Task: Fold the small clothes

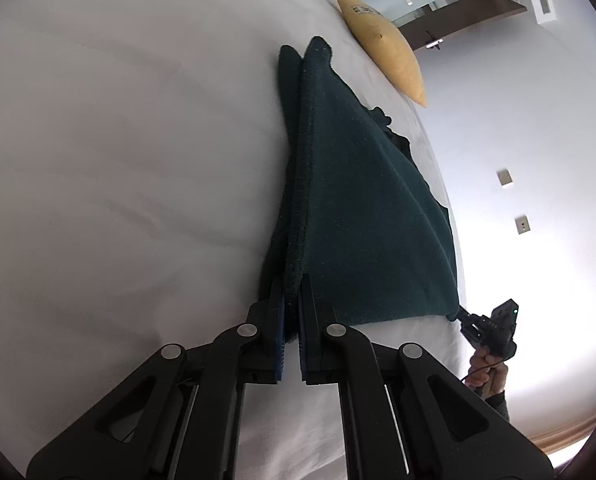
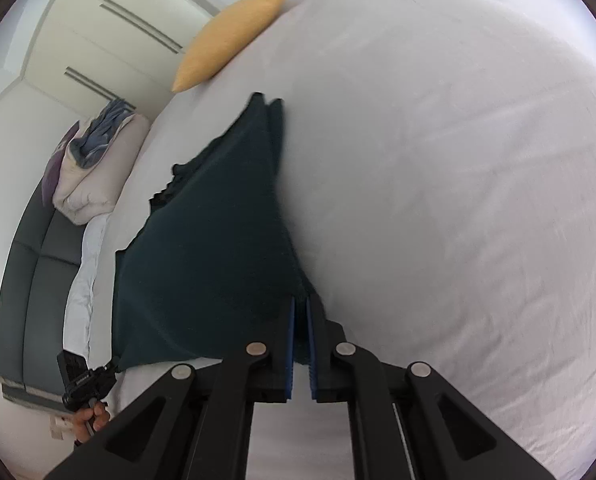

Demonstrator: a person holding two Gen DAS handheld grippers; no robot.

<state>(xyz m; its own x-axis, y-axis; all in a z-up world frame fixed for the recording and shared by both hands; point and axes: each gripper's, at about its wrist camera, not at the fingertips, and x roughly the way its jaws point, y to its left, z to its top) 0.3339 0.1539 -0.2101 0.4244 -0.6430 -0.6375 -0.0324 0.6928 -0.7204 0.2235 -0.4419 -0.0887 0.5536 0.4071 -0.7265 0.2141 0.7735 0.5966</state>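
Dark green cloth (image 1: 354,208) is lying on the white bed (image 1: 130,160), its near edge lifted off the sheet and stretched between the two grippers. The left gripper (image 1: 292,300) is pinching one near corner, jaws narrow with the fabric clamped between the pads; the right gripper (image 2: 301,312) is pinching the other near corner the same way. From each gripper the cloth is running straight ahead toward its far edge, which looks to be resting already doubled just short of the yellow pillow (image 1: 382,44).

Judging by this, the step in hand is carrying the gripped edge forward onto the far edge. To do it well, both grippers should be travelling together at the same height, keeping the span between them taut so no slack is bunching in the middle. The corners should be landing squarely over the far corners before either gripper is letting go. Uneven pace would likely be skewing the fold.
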